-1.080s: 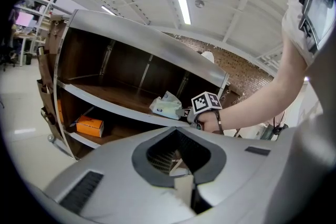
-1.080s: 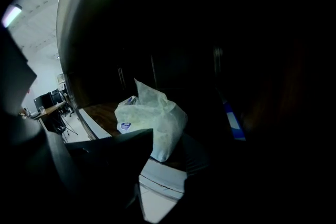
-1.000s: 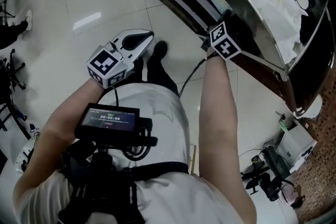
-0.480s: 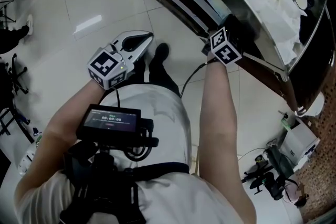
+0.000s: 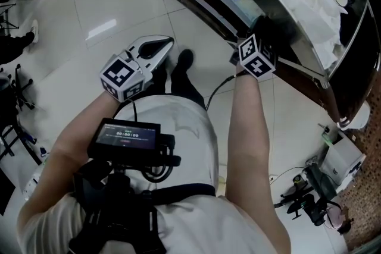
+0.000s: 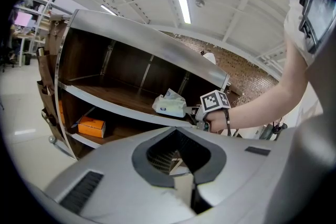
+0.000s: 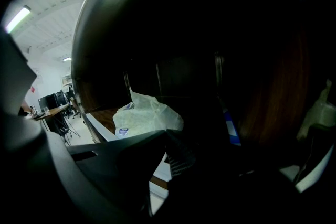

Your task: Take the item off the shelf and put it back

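- Packet, white and crumpled, lies on the middle shelf, near its front edge.
- Right tongs I read as closed. They reach into the shelf with their tips right at the packet, and I cannot tell whether a fold of it is pinched.
- Left tongs are closed on nothing. I hold them out in front of the shelf, well apart from the packet.
- Orange box sits on the shelf below.

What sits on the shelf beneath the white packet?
One shelf below the white packet, an orange box lies near the left end. The rest of that lower shelf is covered by the left gripper's body.
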Demonstrator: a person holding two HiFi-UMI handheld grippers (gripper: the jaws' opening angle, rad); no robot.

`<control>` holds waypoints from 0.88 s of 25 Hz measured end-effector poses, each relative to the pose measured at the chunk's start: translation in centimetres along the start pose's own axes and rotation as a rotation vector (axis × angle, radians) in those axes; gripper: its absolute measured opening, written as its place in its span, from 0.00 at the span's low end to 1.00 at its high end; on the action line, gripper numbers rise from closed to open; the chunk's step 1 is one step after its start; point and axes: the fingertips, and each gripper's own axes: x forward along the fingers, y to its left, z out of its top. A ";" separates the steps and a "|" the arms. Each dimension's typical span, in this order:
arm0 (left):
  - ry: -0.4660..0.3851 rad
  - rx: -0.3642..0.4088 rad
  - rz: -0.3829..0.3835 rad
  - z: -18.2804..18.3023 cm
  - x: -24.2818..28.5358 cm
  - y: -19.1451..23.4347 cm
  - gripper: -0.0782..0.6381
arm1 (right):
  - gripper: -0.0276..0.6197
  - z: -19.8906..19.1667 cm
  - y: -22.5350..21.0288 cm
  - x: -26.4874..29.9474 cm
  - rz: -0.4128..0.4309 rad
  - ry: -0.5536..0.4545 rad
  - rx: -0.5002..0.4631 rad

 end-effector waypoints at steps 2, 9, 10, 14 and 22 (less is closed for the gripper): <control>-0.004 0.005 0.001 0.2 -0.1 0.0 0.12 | 0.05 0.1 0.4 -0.6 0.019 -0.008 -0.005; -0.036 0.019 0.019 1.2 -1.2 0.2 0.12 | 0.05 0.1 2.7 -3.4 0.102 -0.013 -0.021; -0.043 0.018 0.025 1.3 -1.3 0.4 0.12 | 0.05 0.0 3.0 -3.6 0.113 -0.008 -0.023; -0.066 0.015 0.062 2.4 -2.8 1.2 0.12 | 0.05 0.2 4.7 -5.4 0.173 0.004 -0.043; -0.125 0.017 0.102 5.1 -6.1 2.4 0.12 | 0.05 2.2 9.6 -9.9 0.344 -0.020 -0.126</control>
